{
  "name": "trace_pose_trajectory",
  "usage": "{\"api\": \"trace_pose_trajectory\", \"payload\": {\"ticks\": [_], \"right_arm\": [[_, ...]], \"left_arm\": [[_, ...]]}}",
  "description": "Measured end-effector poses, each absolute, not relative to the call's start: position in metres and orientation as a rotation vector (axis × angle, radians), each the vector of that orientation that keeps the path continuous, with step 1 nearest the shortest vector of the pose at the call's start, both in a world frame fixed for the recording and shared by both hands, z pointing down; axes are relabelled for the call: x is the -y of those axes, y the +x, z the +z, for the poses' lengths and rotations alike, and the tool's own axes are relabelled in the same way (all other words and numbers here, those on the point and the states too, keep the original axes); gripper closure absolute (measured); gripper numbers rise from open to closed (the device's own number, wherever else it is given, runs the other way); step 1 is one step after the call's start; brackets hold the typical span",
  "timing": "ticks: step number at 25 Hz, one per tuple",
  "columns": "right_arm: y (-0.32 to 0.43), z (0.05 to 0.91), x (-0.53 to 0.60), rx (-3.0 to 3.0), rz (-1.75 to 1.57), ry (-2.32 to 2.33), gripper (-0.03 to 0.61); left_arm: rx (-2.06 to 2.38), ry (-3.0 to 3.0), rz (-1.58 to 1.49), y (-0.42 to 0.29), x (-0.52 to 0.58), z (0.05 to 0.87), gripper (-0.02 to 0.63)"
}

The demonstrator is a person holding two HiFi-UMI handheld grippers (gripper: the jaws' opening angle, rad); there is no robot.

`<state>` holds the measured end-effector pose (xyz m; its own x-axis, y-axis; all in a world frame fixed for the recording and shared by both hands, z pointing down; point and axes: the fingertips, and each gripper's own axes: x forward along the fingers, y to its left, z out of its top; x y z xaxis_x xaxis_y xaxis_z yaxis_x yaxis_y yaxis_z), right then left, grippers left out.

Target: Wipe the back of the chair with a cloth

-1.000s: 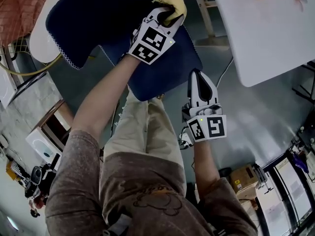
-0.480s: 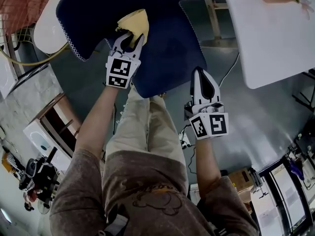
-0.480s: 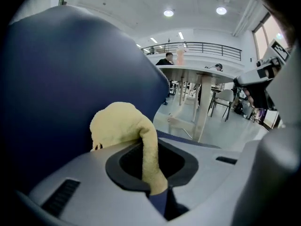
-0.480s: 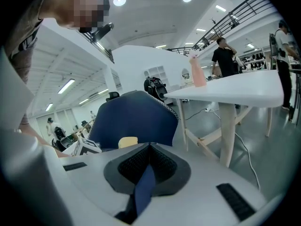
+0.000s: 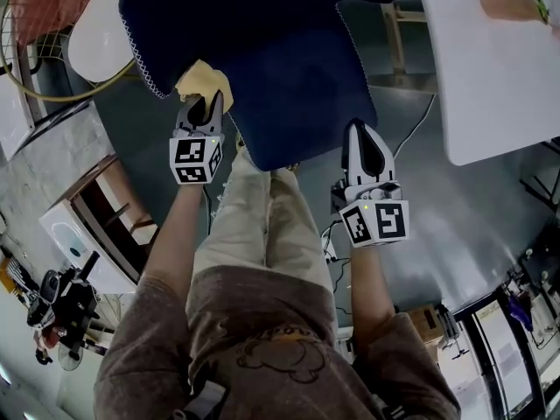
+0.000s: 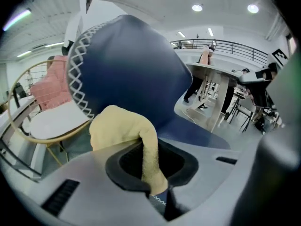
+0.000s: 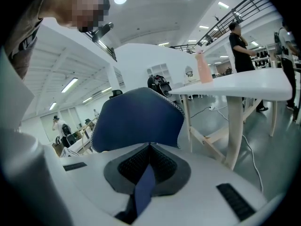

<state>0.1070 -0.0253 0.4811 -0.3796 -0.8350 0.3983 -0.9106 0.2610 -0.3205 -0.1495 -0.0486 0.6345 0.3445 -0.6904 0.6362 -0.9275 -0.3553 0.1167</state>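
Crumpled yellow terry cloth (image 5: 203, 81) is clamped in the closed jaws of the left gripper (image 5: 199, 105) and set at the lower left edge of the dark blue padded chair back (image 5: 245, 16), bunched forward so that fabric, not plastic, likely meets the upholstery. The right gripper (image 5: 357, 136) is held shut and empty beside the blue seat (image 5: 302, 94), apparently clear of the wiping path.

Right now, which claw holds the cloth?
The left claw, shut on the yellow cloth by the chair back; the right claw is shut, empty.
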Motion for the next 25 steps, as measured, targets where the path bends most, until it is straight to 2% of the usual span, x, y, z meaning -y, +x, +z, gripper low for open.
{"api": "trace_pose_trajectory", "payload": {"ticks": [9,25], "right_arm": [[0.102,0.485,0.028,2.365,0.772,1.642,0.551],[0.11,0.496,0.025,2.332,0.809,1.636,0.551]], "left_arm": [[1.443,2.081,0.699,-0.16,0.07,0.66,0.56],[1.417,2.042,0.781,-0.136,0.128,0.696,0.56]]}}
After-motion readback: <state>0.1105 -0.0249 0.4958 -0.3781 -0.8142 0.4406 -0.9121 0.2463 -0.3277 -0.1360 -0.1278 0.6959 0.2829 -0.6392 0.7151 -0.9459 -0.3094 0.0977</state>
